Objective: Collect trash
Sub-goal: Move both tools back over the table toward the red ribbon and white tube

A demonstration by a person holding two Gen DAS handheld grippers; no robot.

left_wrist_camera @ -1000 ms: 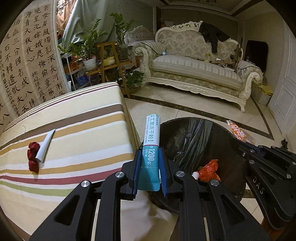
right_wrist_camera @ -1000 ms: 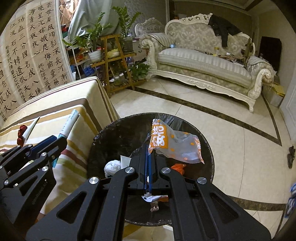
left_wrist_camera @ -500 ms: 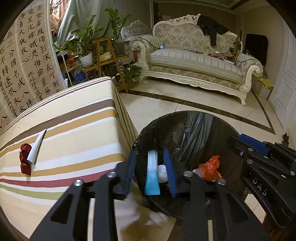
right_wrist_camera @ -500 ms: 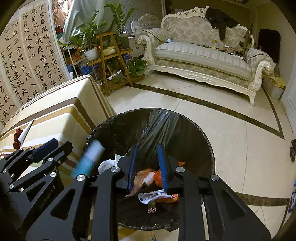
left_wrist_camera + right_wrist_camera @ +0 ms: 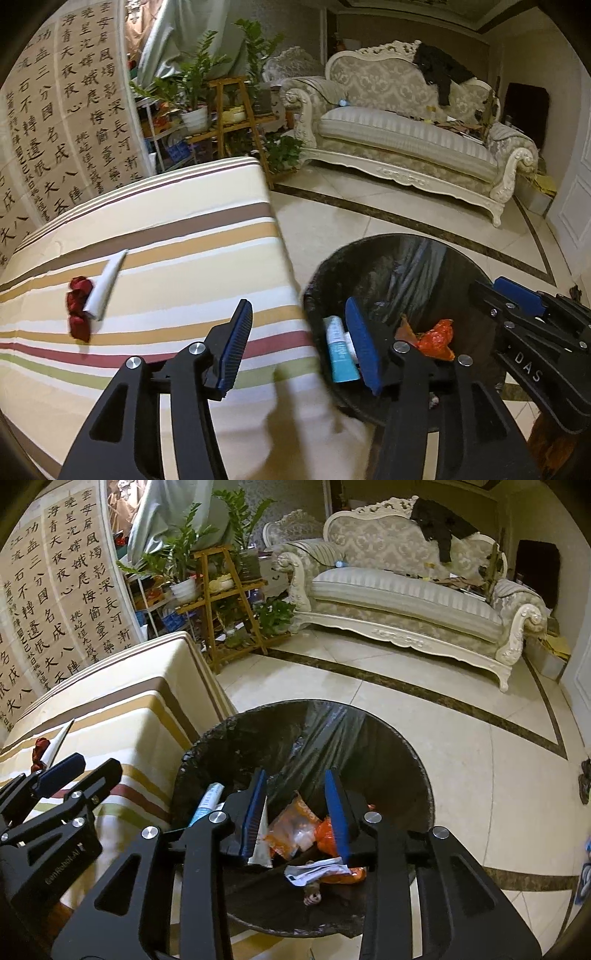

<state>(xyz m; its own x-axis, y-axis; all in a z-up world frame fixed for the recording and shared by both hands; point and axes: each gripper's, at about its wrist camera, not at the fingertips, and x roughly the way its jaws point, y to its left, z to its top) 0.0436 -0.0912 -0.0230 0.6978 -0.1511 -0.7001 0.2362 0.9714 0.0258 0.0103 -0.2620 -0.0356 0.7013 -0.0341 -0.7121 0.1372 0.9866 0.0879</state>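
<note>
Dropping done: both my grippers, left (image 5: 301, 341) and right (image 5: 297, 812), now gape wide; tube (image 5: 338, 350) and wrapper (image 5: 291, 825) lie in the bin (image 5: 421, 771).

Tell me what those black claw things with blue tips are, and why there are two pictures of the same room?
They are two grabber tools, one in each of a person's hands. Each carries its own camera looking along its fingers, so you get two pictures. One is from the left gripper, one from the right gripper. Both are open and hold nothing. Below them is a trash bin lined with a black bag. Inside lie a blue tube, an orange wrapper and other scraps. On the striped table there are a white paper roll and something red and crumpled next to it.
</note>
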